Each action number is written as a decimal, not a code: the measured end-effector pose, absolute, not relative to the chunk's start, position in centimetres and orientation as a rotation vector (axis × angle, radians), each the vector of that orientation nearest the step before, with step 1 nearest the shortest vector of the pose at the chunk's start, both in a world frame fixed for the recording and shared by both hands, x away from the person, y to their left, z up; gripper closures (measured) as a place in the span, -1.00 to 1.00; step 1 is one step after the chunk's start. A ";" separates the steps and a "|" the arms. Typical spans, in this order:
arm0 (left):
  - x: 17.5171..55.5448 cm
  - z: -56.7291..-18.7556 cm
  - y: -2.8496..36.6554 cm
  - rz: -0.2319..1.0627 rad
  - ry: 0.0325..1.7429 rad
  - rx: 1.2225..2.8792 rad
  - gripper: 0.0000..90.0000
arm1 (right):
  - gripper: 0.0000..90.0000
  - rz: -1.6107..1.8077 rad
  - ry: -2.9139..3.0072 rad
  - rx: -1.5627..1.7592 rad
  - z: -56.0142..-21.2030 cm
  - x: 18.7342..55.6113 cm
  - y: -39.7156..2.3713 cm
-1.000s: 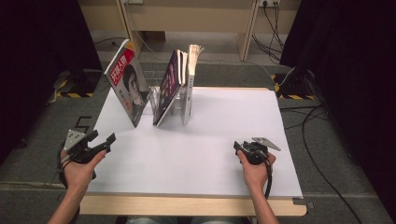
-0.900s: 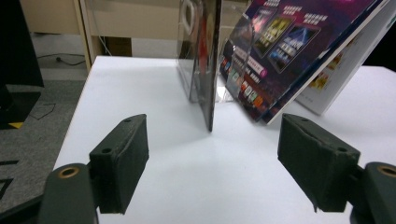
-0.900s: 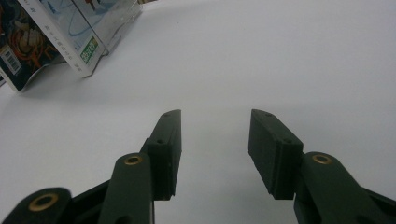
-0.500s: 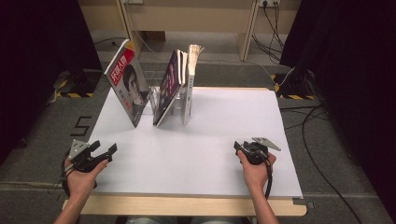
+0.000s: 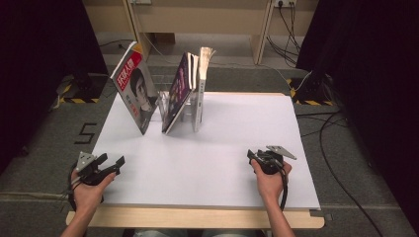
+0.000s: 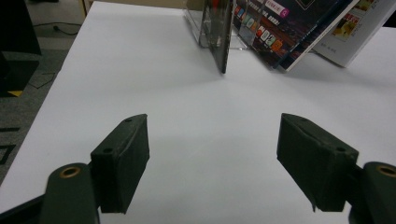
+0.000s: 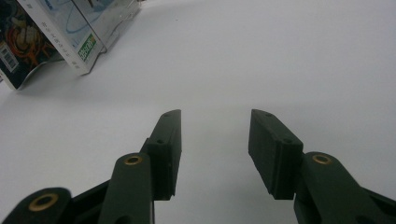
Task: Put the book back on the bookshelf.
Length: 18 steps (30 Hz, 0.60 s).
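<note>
Three books lean in a clear rack at the far left of the white table top: a red-topped magazine with a face on its cover, a dark purple book and a white upright book. My left gripper sits low at the table's near left edge, jaws wide open and empty. In the left gripper view the fingers frame bare table, with the magazine's edge and dark book ahead. My right gripper rests near the right front, open and empty, its fingers over bare table.
A clear plastic rack holds the books. Cables trail on the grey floor at the right. Desk legs stand beyond the table. The wooden front edge lies between my forearms.
My left gripper has sunk toward the table's left edge and come nearer the front. The right gripper has kept still.
</note>
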<state>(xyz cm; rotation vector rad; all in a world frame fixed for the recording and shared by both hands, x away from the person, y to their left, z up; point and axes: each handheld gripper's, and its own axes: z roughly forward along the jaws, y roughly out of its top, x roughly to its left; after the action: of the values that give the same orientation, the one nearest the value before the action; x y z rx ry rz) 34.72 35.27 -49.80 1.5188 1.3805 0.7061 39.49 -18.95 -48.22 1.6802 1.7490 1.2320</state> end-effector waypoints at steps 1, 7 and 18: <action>34.7 -49.9 35.3 0.705 1.383 1.518 -0.45 | 0.22 1.233 1.745 1.690 -48.2 39.5 -18.9; 34.5 -50.1 35.7 0.705 1.400 1.498 -0.45 | 0.22 1.224 1.753 1.678 -48.3 39.5 -18.9; 34.3 -50.1 35.8 0.704 1.401 1.484 -0.45 | 0.22 1.218 1.760 1.663 -48.4 39.5 -18.8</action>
<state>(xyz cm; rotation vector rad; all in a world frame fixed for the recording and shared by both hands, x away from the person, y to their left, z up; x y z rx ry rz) 34.31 35.83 -50.11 1.4842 1.4015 0.7044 39.45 -18.77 -48.38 1.6634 1.7604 1.2178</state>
